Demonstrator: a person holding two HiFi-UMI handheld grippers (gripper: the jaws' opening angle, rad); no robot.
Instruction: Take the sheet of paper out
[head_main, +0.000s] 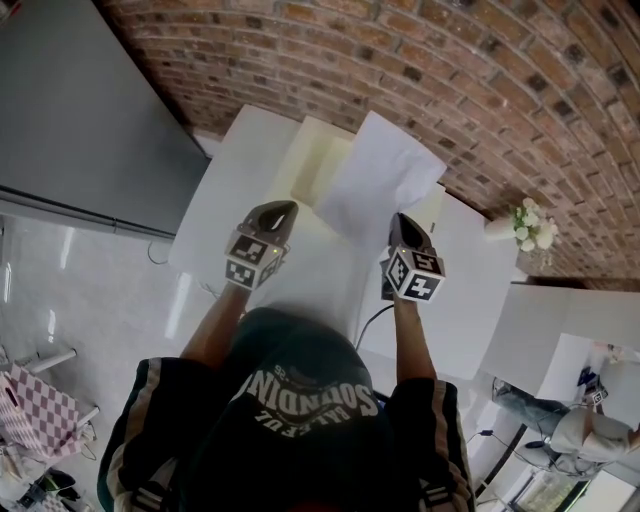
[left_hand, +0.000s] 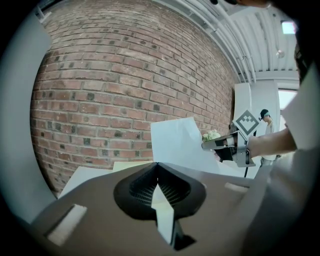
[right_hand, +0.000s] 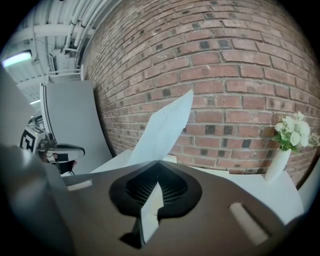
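Observation:
A white sheet of paper (head_main: 385, 180) stands lifted above a pale yellow folder (head_main: 310, 165) that lies on the white table (head_main: 240, 150). My right gripper (head_main: 400, 222) is shut on the sheet's near edge. In the right gripper view the sheet (right_hand: 165, 127) rises up and away from the closed jaws of this gripper (right_hand: 159, 162). My left gripper (head_main: 283, 210) is at the folder's near edge, shut on a thin pale flap of it (left_hand: 162, 200). The left gripper view shows the raised sheet (left_hand: 175, 142) with the right gripper (left_hand: 220, 146) beside it.
A brick wall (head_main: 480, 80) runs behind the table. A small white vase of flowers (head_main: 525, 228) stands at the table's right end. A tall grey panel (head_main: 80, 110) stands to the left. A black cable (head_main: 370, 320) hangs off the table's near edge.

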